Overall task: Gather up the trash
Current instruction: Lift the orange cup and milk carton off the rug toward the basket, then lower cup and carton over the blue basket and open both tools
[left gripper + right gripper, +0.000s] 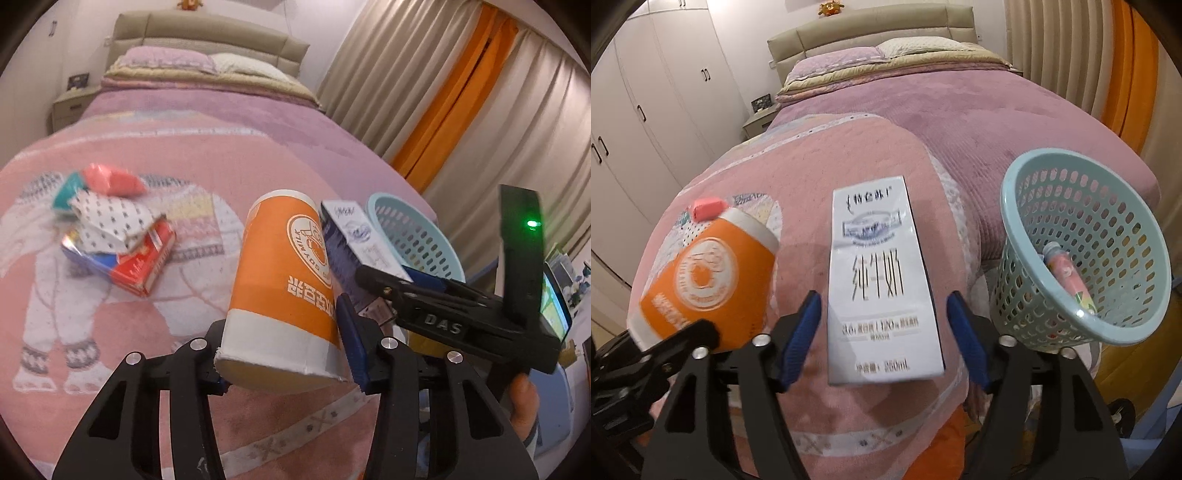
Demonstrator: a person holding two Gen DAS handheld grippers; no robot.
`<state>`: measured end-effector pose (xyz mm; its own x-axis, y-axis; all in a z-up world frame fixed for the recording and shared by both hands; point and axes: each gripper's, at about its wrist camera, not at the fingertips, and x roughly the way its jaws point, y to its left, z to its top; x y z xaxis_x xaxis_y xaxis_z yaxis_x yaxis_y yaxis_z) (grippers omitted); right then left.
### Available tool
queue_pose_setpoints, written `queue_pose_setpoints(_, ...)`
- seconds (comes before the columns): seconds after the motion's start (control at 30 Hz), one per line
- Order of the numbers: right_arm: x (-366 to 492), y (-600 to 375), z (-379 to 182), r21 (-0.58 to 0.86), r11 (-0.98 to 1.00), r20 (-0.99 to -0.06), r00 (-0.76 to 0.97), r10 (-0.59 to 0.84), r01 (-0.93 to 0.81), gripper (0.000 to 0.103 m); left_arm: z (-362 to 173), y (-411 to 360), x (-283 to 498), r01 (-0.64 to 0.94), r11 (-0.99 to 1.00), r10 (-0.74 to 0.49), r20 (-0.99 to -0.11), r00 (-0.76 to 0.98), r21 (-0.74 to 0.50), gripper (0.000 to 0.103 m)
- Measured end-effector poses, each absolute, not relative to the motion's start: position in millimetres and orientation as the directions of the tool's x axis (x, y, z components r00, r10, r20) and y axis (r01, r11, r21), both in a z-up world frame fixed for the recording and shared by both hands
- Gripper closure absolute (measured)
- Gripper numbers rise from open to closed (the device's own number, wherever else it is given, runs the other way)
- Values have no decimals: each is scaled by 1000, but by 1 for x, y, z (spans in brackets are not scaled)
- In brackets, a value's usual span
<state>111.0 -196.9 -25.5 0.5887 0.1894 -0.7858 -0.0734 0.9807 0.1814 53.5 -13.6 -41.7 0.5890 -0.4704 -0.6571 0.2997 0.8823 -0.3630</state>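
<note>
Overhead, pink blanket across bed.

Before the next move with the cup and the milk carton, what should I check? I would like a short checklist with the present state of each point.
1. Left gripper grips the orange cup: ok, the cup sits between the pads, tilted.
2. Right gripper grips the milk carton: not ok, there are gaps on both sides of the carton.
3. Carton supported: cannot tell.
4. Basket within view and open side free: ok.
5. Room in basket: ok, one pink item inside.
6. Trash left on the bed: not ok, a pile remains.
</note>
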Motion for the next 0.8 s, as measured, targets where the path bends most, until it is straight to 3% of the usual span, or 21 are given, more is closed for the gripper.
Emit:
queue_pose_setpoints(0.33, 124, -186, -36, 162, 984, -806, 564, 178, -79, 36, -21, -15, 62, 301, 896, -444, -650, 617, -326, 58)
queue_pose_setpoints(0.43, 127, -188, -39, 166, 982, -812, 553, 186, -86, 48, -15, -19, 65, 306, 897, -442, -645, 624, -319, 58)
queue_pose_setpoints(0.8, 119, -236, -19, 253, 967, -752, 620, 221, -38, 50, 14, -58, 75, 378, 882, -469, -611, 638, -281, 58)
